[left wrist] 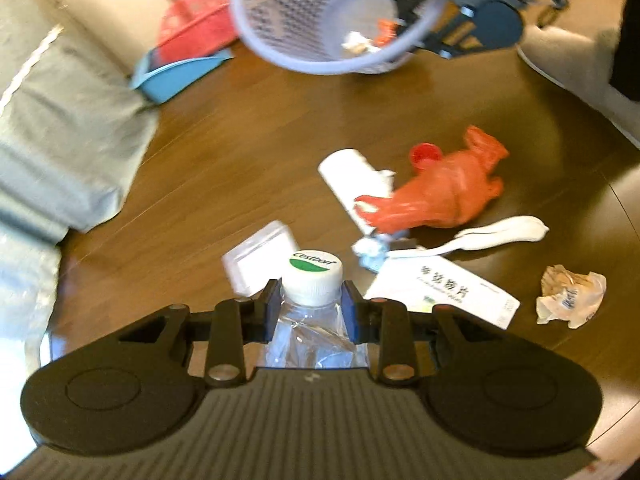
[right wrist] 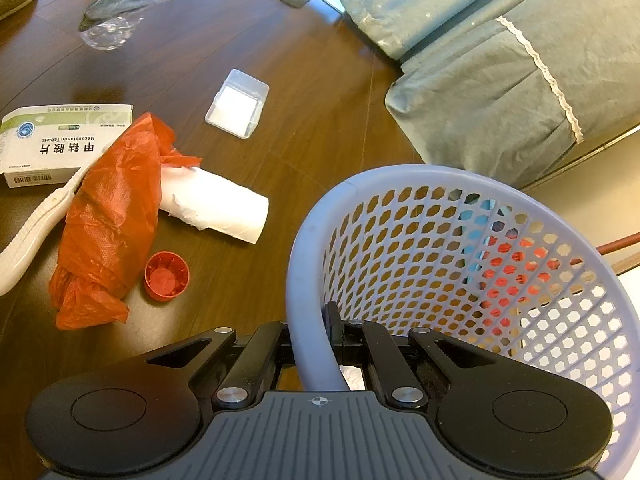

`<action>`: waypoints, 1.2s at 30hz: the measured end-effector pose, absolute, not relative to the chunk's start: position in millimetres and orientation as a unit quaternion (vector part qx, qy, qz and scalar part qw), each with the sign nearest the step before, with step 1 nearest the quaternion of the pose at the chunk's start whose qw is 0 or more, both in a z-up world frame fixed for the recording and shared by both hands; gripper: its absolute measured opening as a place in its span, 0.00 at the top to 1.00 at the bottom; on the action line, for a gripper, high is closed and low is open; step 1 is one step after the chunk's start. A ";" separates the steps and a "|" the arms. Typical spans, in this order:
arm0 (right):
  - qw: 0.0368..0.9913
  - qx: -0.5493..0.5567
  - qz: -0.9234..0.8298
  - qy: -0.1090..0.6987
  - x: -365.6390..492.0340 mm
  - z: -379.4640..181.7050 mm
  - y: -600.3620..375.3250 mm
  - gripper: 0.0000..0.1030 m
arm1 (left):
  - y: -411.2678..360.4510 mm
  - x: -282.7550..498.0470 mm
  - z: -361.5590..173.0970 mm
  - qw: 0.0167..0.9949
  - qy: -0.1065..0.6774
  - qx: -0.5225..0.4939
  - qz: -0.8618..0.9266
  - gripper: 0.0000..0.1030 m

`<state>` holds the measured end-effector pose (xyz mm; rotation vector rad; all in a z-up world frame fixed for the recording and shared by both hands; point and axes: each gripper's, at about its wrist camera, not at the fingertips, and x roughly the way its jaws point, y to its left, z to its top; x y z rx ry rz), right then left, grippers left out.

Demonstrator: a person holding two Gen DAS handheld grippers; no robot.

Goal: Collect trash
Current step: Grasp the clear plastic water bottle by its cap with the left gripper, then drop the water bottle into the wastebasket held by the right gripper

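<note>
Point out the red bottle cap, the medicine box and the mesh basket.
red bottle cap [right wrist: 166, 276]: right wrist view, on its ribbed inside.
medicine box [right wrist: 60, 144]: right wrist view, on its printed top face.
mesh basket [right wrist: 310, 280]: right wrist view, on its lilac rim.

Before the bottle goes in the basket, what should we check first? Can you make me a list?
1. Left gripper fingers squeeze the plastic bottle at its neck: ok.
2. Bottle is lifted clear of the floor: ok, seen in the right wrist view.
3. Right gripper is shut on the basket rim: ok.
4. Basket mouth tips toward the bottle: ok.
5. Room left in the basket: ok, only a few scraps show inside.
6. Bottle empty, so nothing spills: cannot tell, though the cap is on.
</note>
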<state>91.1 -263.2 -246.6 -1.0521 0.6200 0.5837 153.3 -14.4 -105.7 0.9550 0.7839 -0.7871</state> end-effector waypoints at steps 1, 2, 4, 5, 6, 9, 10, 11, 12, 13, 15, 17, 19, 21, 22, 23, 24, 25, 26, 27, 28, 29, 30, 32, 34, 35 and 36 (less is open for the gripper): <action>0.780 -0.487 0.270 0.287 91.1 -246.6 -263.2 1.00 | -11.0 154.1 -101.9 0.748 0.357 0.433 -0.353 0.74; 0.780 -0.487 0.270 0.287 91.1 -246.6 -263.2 1.00 | -7.4 155.1 -97.1 0.754 0.356 0.431 -0.346 0.74; 0.780 -0.486 0.270 0.287 91.1 -246.6 -263.2 1.00 | -0.9 157.6 -86.8 0.768 0.352 0.420 -0.332 0.74; 0.780 -0.487 0.269 0.287 91.0 -246.7 -263.1 1.00 | 1.8 159.6 -81.7 0.775 0.349 0.414 -0.327 0.74; 0.779 -0.487 0.270 0.287 91.1 -246.6 -263.2 1.00 | 4.2 162.0 -76.3 0.782 0.346 0.406 -0.322 0.74; 0.776 -0.493 0.270 0.286 90.3 -247.4 -262.0 1.00 | 8.3 170.2 -61.6 0.801 0.338 0.380 -0.315 0.74; 0.775 -0.494 0.271 0.285 90.1 -247.9 -261.6 1.00 | 8.6 172.7 -56.7 0.807 0.336 0.370 -0.316 0.74; 0.774 -0.495 0.271 0.286 89.9 -248.0 -261.1 1.00 | 8.1 174.9 -52.5 0.810 0.334 0.362 -0.317 0.74; 0.774 -0.496 0.271 0.286 90.0 -248.0 -260.6 1.00 | 6.6 176.7 -47.7 0.815 0.331 0.353 -0.320 0.74; 0.774 -0.496 0.272 0.286 90.0 -247.7 -260.5 1.00 | 4.5 177.8 -43.5 0.818 0.328 0.346 -0.323 0.74; 0.773 -0.496 0.273 0.287 89.8 -247.6 -260.5 1.00 | -0.4 179.8 -33.8 0.823 0.319 0.331 -0.333 0.74; 0.773 -0.496 0.273 0.287 89.4 -247.5 -260.7 1.00 | -6.4 181.5 -25.2 0.826 0.313 0.322 -0.341 0.74; 0.772 -0.496 0.274 0.287 89.0 -247.2 -260.7 1.00 | -12.9 183.3 -19.1 0.824 0.309 0.319 -0.350 0.74; 0.772 -0.496 0.274 0.287 88.8 -246.9 -260.4 1.00 | -18.1 185.4 -13.1 0.825 0.303 0.315 -0.357 0.74; 0.773 -0.496 0.273 0.287 88.8 -246.8 -260.5 1.00 | -20.5 186.0 -10.2 0.826 0.299 0.311 -0.363 0.74; 0.772 -0.496 0.273 0.287 88.7 -246.7 -260.5 1.00 | -23.4 187.5 -5.1 0.827 0.296 0.306 -0.367 0.74; 0.772 -0.496 0.273 0.287 88.8 -246.7 -260.4 1.00 | -25.8 188.9 -0.6 0.829 0.292 0.301 -0.371 0.74; 0.773 -0.496 0.273 0.287 88.8 -246.8 -260.4 1.00 | -28.3 190.8 4.5 0.830 0.288 0.295 -0.376 0.74; 0.773 -0.495 0.273 0.288 88.8 -246.5 -260.2 1.00 | -32.1 192.6 11.1 0.831 0.283 0.291 -0.381 0.74; 0.773 -0.495 0.273 0.288 88.9 -246.0 -259.6 1.00 | -35.2 193.7 16.8 0.831 0.277 0.290 -0.385 0.74; 0.773 -0.495 0.273 0.288 88.9 -246.0 -259.7 1.00 | -39.3 194.7 23.9 0.832 0.270 0.287 -0.390 0.74; 0.773 -0.495 0.273 0.288 88.8 -245.7 -259.5 1.00 | -43.2 195.4 30.7 0.832 0.264 0.285 -0.396 0.74; 0.773 -0.495 0.274 0.288 88.7 -245.4 -259.2 1.00 | -47.9 196.1 38.6 0.833 0.257 0.281 -0.402 0.74; 0.773 -0.494 0.274 0.287 88.8 -245.2 -259.0 1.00 | -57.5 198.5 53.0 0.833 0.244 0.275 -0.414 0.74; 0.773 -0.494 0.274 0.287 88.6 -244.9 -258.6 1.00 | -70.6 200.0 67.6 0.833 0.227 0.269 -0.428 0.74; 0.774 -0.494 0.275 0.287 88.5 -244.7 -258.7 1.00 | -77.1 200.1 72.0 0.833 0.222 0.263 -0.433 0.74; 0.774 -0.493 0.275 0.287 88.3 -244.6 -258.7 1.00 | -84.9 200.9 76.8 0.832 0.216 0.256 -0.442 0.74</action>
